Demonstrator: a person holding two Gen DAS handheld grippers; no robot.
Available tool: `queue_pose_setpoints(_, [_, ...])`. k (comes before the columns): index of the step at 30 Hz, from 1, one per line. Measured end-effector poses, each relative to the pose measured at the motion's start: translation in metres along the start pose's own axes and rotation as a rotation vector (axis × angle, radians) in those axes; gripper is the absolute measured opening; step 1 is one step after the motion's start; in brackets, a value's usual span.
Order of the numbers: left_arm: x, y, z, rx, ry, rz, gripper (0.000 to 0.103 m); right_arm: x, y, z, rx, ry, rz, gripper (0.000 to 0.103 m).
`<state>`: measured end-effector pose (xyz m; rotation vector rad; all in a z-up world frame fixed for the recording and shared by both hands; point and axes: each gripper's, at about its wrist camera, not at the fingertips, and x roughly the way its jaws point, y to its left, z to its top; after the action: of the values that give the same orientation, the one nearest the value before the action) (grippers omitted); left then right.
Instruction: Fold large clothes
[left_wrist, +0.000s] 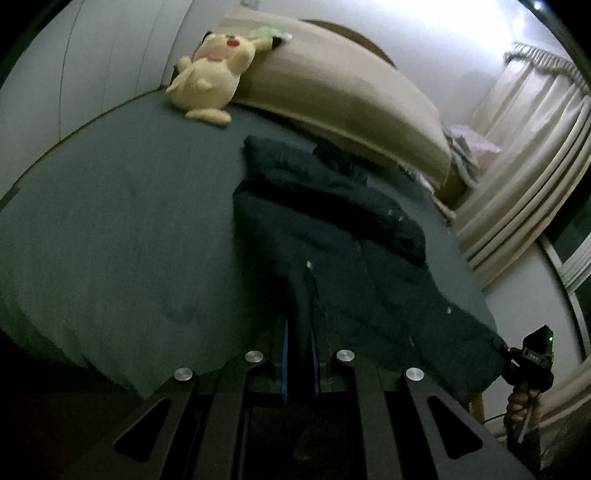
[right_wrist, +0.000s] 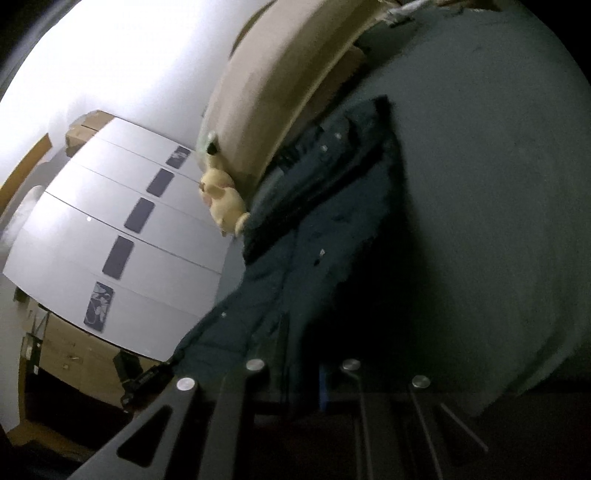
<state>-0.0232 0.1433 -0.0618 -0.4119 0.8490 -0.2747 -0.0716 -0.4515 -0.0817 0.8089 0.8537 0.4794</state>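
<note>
On a bed covered with a grey-blue sheet, a large dark puffer jacket is spread lengthwise, its collar end lying far, close to the headboard, and its hem end raised toward the cameras. At the near edge of the left wrist view, the left gripper is seen with its fingers brought together on a fold of the jacket's hem, dark fabric being pinched between the blue-edged pads. At the near right of the same view, the right gripper is seen gripping the jacket's other hem corner, with a hand on its handle below. In the right wrist view, which is rolled to one side and blurred, the jacket is shown running from the near fingers away to the headboard, and the right gripper's fingers are closed on its dark cloth; the pinch itself is largely lost in shadow. A yellow plush toy is propped at the far left of the bed against a beige padded headboard. Beige curtains are hung at the right. White wardrobe doors with dark inset panels are seen beyond the bed in the right wrist view.
</note>
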Motion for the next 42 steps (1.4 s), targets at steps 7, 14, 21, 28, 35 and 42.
queue_pose_setpoints(7, [-0.003,-0.010,0.031,0.025,-0.063,-0.020,0.009,0.001,0.024,0.030,-0.047,-0.057,0.033,0.011])
queue_pose_setpoints(14, [-0.002,-0.016,0.056,0.012,-0.112,-0.030,0.009,-0.001,0.032,0.056,-0.065,-0.099,0.050,0.011])
queue_pose_setpoints(21, [0.002,-0.019,0.073,-0.005,-0.147,-0.012,0.009,0.008,0.049,0.084,-0.087,-0.140,0.061,0.011])
queue_pose_setpoints(28, [0.007,-0.017,0.090,-0.042,-0.179,0.004,0.009,0.016,0.065,0.109,-0.104,-0.174,0.072,0.011])
queue_pose_setpoints(35, [0.019,-0.019,0.110,-0.055,-0.197,0.027,0.009,0.030,0.071,0.129,-0.100,-0.194,0.067,0.011])
queue_pose_setpoints(42, [0.031,-0.022,0.130,-0.056,-0.210,0.047,0.009,0.043,0.073,0.152,-0.089,-0.220,0.053,0.011])
